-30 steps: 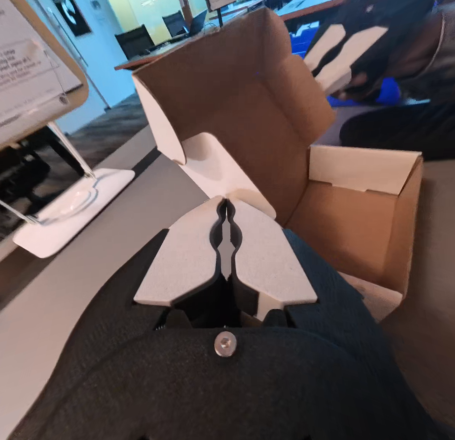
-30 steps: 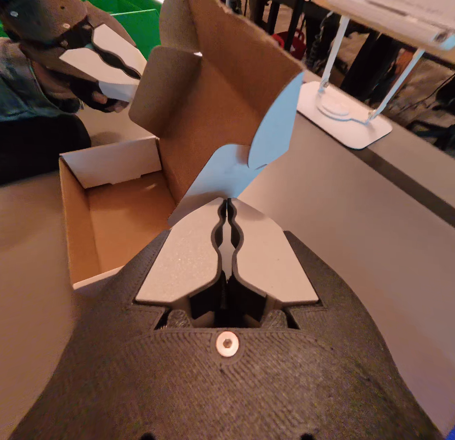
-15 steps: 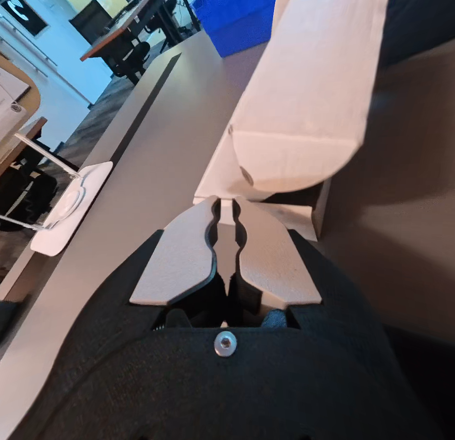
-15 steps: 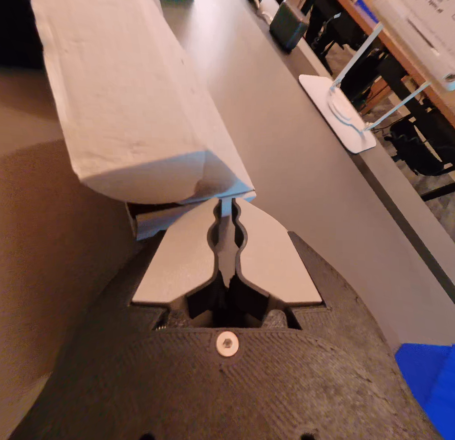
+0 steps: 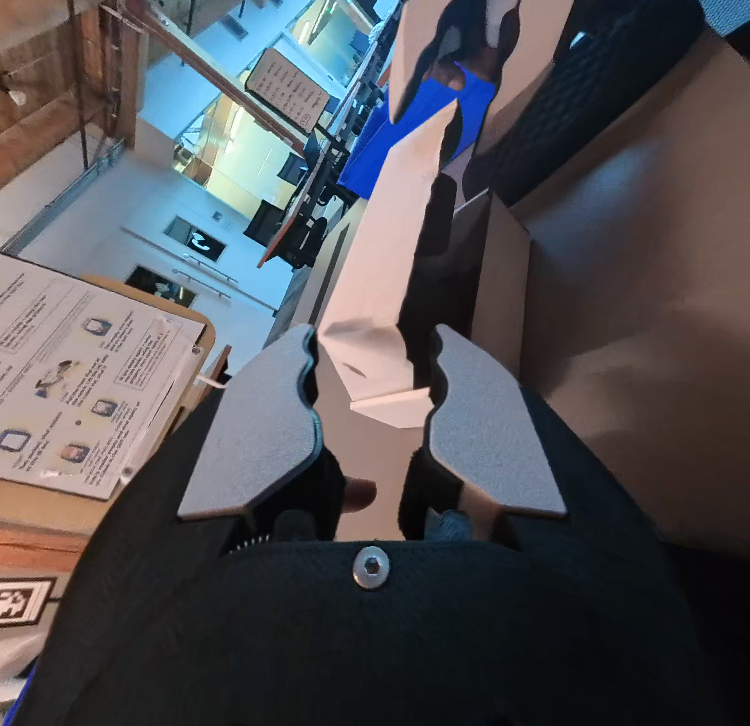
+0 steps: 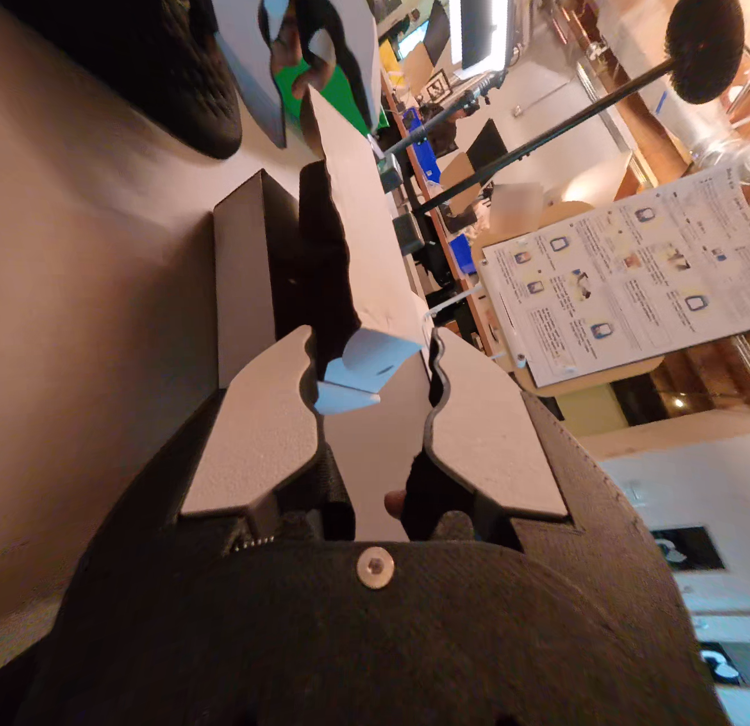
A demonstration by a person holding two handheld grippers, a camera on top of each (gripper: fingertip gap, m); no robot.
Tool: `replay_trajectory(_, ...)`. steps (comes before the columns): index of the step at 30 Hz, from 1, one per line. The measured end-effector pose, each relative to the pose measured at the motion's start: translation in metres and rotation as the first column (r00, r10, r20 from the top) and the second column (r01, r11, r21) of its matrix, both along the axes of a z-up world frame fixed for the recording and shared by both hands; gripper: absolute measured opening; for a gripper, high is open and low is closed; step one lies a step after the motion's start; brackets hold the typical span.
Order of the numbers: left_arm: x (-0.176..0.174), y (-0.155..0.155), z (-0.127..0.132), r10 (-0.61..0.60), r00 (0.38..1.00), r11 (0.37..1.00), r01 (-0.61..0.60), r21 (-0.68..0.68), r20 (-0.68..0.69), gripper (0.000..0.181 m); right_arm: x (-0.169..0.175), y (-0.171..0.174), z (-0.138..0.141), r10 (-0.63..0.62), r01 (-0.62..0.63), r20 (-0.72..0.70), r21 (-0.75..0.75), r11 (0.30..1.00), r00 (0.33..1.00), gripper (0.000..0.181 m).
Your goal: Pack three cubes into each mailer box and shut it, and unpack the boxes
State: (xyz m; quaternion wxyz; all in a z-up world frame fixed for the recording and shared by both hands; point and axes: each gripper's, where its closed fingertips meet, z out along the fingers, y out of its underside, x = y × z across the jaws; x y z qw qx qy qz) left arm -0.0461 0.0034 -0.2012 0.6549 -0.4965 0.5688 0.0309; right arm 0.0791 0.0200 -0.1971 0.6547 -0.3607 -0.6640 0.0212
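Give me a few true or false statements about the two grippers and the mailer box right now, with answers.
1. The left gripper is open. True.
2. The right gripper is clamped shut on a cube. False: it is open, and no cube is in view.
3. The mailer box lid gapes, with a dark gap beside it. True.
4. The box's side flap sits between the right gripper's fingers. True.
5. The instruction sheet lies flat inside the box. False: it stands on a holder beyond the box.
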Motion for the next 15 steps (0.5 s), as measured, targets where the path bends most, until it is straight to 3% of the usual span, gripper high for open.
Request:
replay_trajectory(4,0.006,-0.002,0.002,-0.036,0.999,0.998,0.036,-0.046,-0.009,0.032,-0.006,0.001,-0.001,0.036,-0.035,0.048,-0.022,0.999,0.998,0.027)
replay_trajectory(8,0.010,-0.017,-0.002,-0.088,0.996,0.964,0.085,-0.253,-0.001,0.023,-0.003,-0.008,-0.001,0.094,-0.077,0.068,-0.226,0.971,0.993,0.017)
replay_trajectory(11,0.012,-0.023,-0.007,-0.086,0.996,0.904,0.085,-0.420,0.016,0.021,-0.002,-0.011,-0.007,0.115,-0.073,0.070,-0.436,0.897,0.991,0.016)
replay_trajectory(15,0.013,-0.023,-0.022,-0.036,0.998,0.790,0.059,-0.610,0.050,0.020,-0.001,-0.012,-0.022,0.103,-0.025,0.077,-0.673,0.739,0.992,0.015)
